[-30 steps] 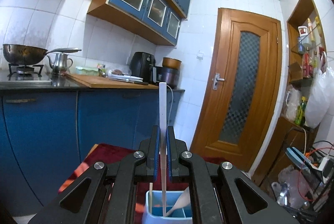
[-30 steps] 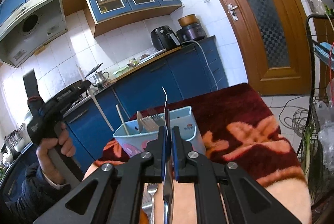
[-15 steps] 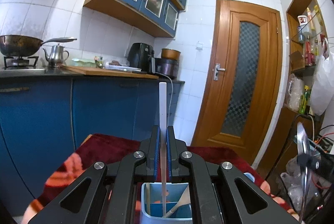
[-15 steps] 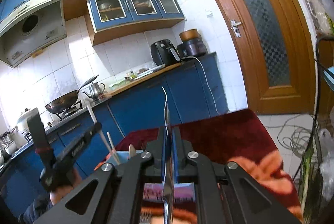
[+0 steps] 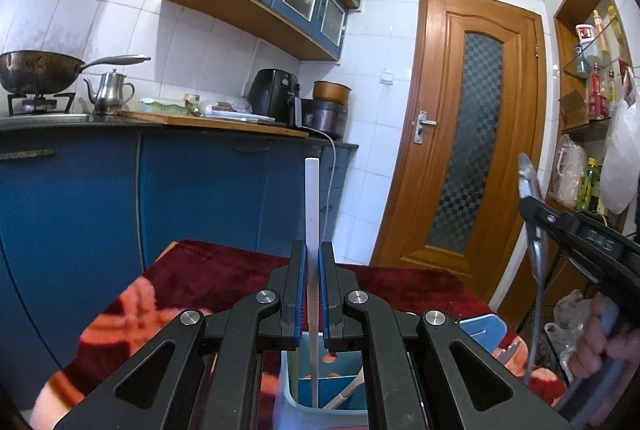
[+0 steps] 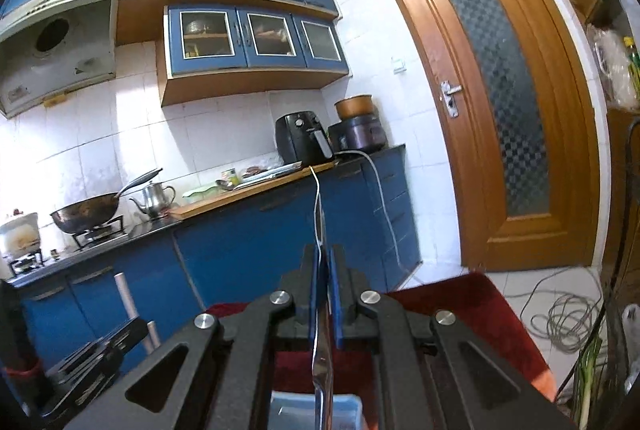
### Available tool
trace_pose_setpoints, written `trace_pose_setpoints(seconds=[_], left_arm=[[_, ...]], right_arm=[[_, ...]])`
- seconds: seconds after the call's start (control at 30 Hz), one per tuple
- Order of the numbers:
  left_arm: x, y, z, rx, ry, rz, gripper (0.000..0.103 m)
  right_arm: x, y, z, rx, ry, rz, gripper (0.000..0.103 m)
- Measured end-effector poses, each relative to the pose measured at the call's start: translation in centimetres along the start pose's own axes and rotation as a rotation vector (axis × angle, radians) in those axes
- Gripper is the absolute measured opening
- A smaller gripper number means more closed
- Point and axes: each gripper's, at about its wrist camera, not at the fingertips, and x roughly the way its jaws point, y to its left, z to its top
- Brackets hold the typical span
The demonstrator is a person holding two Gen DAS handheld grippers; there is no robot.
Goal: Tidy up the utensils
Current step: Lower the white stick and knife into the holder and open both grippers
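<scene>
lower than a second ago, the white chopstick (image 5: 311,230) now reaches down into the light blue utensil holder (image 5: 288,396), its tip inside the nearest compartment, where a second pale utensil (image 5: 347,392) leans. the left gripper (image 5: 312,294) pinches the stick upright between its blue pads, jaws pressed close on it. on the right side, the metal utensil (image 6: 321,314), seen edge-on so i cannot tell fork from spoon, is clamped in the right gripper (image 6: 323,294), hanging above a corner of the same holder (image 6: 292,404); a second ago the whole holder with its cutlery showed in that view, now only a strip of rim does, so the right gripper has risen or tilted up. in the left view the right gripper has also come into sight at the right edge.

likely trouble: if the left jaws open before the chopstick touches bottom, it may bounce or tip against the divider and flip out. the metal utensil hangs off-centre from any compartment, so releasing it from here could land it on the rim or on the red floral cloth (image 5: 224,274).
</scene>
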Motion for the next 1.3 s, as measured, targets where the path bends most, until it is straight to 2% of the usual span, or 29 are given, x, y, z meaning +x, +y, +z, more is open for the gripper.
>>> trace_pose_setpoints(seconds=[0.23,0.53,0.67,0.73,0.8,0.87,0.93,1.2,1.3], left_arm=[[0.4,0.1,-0.2,-0.001,0.009,-0.005,0.006],[0.8,-0.2,-0.6,-0.002,0.04,-0.002,0.007],[0.7,-0.3,-0.6,-0.003,0.056,-0.001,0.016],[0.7,-0.5,-0.5,0.005,0.08,-0.007,0.022],[0.6,-0.8,-0.4,0.019,0.096,-0.01,0.026],[0.3,-1.1,-0.2,0.031,0.102,-0.012,0.026],[0.0,-1.3,0.0,0.047,0.109,-0.013,0.026],[-1.9,-1.3,0.5,0.059,0.168,-0.02,0.026],[-3.0,-1.3,0.8,0.058,0.184,-0.05,0.026]], right_arm=[[1.9,0.5,-0.9,-0.068,-0.031,-0.053,0.008],[1.2,0.5,-3.0,-0.092,0.053,-0.037,0.008],[0.8,0.0,-3.5,-0.058,0.103,-0.019,0.01],[0.5,-0.4,-3.6,-0.021,0.134,-0.003,0.021],[0.0,-0.6,-3.7,-0.007,0.144,0.002,0.022],[-0.6,-0.5,-3.7,-0.01,0.142,0.004,0.024],[-1.3,-0.4,-3.5,-0.003,0.142,0.013,0.03],[-4.7,0.2,-2.8,0.025,0.158,0.041,0.035],[-5.9,0.5,-2.7,0.037,0.175,0.051,0.038]])
